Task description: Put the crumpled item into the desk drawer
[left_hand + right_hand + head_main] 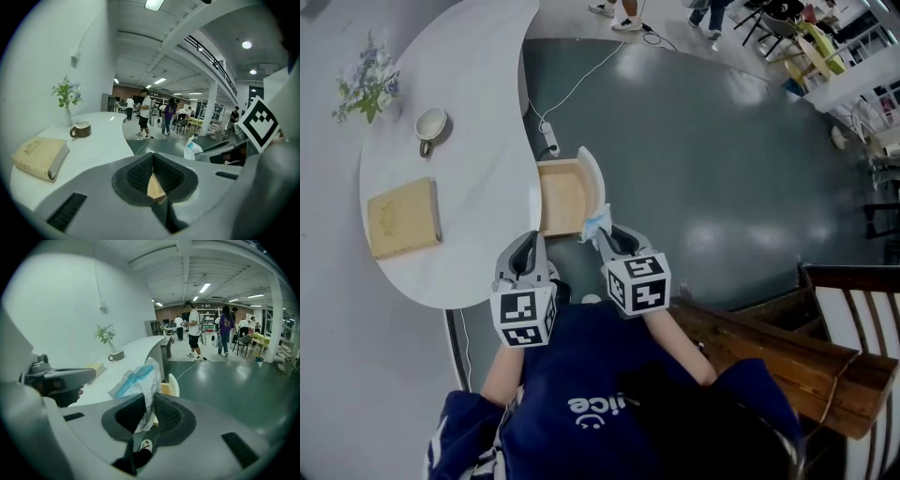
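The crumpled item is a white wrapper with blue print. My right gripper is shut on it and holds it just right of the open desk drawer. In the right gripper view the wrapper sticks up from between the pads of that gripper, with the drawer's white front behind it. The drawer is light wood inside and hangs out from the white desk. My left gripper is shut on nothing, near the desk's edge beside the drawer. Its own view shows the pads together and the wrapper off to the right.
On the desk lie a tan book, a cup and a vase of flowers. A power strip with a white cable lies on the grey floor beyond the drawer. A wooden bench stands at the right. People walk far off.
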A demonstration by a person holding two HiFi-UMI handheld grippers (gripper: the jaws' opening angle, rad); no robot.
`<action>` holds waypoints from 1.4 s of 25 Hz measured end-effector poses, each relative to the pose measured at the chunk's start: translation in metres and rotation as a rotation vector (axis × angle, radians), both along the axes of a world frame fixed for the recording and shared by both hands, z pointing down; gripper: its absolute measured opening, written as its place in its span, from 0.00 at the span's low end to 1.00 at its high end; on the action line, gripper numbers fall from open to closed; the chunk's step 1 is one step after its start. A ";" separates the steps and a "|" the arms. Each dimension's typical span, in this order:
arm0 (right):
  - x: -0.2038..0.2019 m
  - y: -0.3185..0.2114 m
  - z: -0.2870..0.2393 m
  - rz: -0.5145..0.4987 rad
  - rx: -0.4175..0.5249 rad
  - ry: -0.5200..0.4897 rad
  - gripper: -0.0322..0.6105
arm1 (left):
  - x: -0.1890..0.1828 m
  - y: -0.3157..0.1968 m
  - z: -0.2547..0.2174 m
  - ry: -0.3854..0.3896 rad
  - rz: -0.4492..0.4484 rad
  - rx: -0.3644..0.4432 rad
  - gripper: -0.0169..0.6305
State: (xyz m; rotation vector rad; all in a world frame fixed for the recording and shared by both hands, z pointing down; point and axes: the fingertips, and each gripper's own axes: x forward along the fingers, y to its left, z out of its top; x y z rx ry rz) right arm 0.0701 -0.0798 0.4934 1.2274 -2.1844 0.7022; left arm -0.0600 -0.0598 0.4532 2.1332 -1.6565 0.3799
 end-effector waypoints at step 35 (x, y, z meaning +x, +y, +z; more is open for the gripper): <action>-0.045 -0.089 0.071 -0.041 -0.282 0.138 0.16 | -0.073 -0.075 0.000 0.018 -0.095 -0.025 0.03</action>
